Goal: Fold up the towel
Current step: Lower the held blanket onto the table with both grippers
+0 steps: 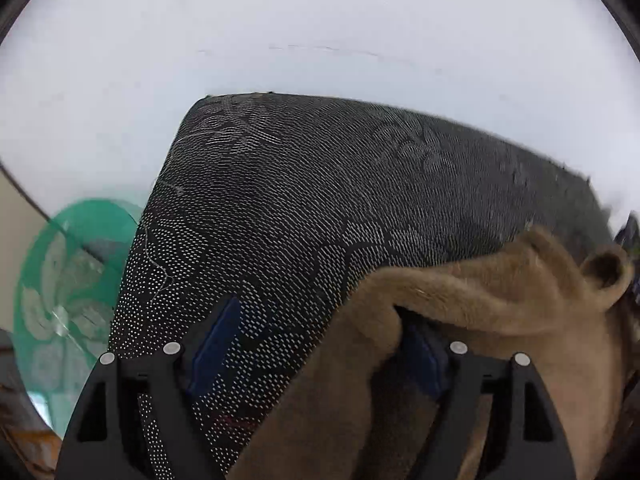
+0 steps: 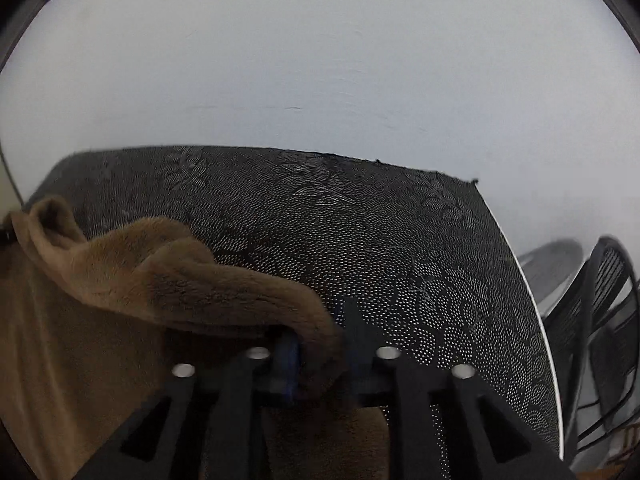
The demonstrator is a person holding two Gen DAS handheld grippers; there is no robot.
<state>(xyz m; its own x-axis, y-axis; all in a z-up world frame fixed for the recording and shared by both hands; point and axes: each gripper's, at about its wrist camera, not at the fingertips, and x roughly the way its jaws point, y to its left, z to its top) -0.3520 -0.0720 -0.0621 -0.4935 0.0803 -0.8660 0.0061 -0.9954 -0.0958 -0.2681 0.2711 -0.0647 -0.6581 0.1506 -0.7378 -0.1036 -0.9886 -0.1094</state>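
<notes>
The right gripper (image 2: 320, 344) has its jaws clamped on a bunched edge of the towel (image 2: 168, 272), with the fabric squeezed between the blue pads and spilling over the left finger. On the left gripper (image 1: 320, 344) the jaws stand wide apart: the left finger, blue pad showing, sits over bare cloth, and the towel (image 1: 500, 292) is draped over the tip of the right finger, so it's hooked on rather than pinched. The towel itself is a tan-brown fuzzy thing, plush and short-piled, raised into a rumpled ridge between the two grippers with folds and a little curled loop at one end, the rest hanging down toward the near side. Under it the desk (image 2: 400, 240) is covered in a black cloth with tiny pale dots laid out in swirly floral shapes, edges a bit frayed. Far behind is a plain whitish wall (image 1: 320, 32). Off the left of the desk there's a round green glass top (image 1: 60, 280) with frosted flower shapes, and off the right a black mesh chair (image 2: 600, 304).
</notes>
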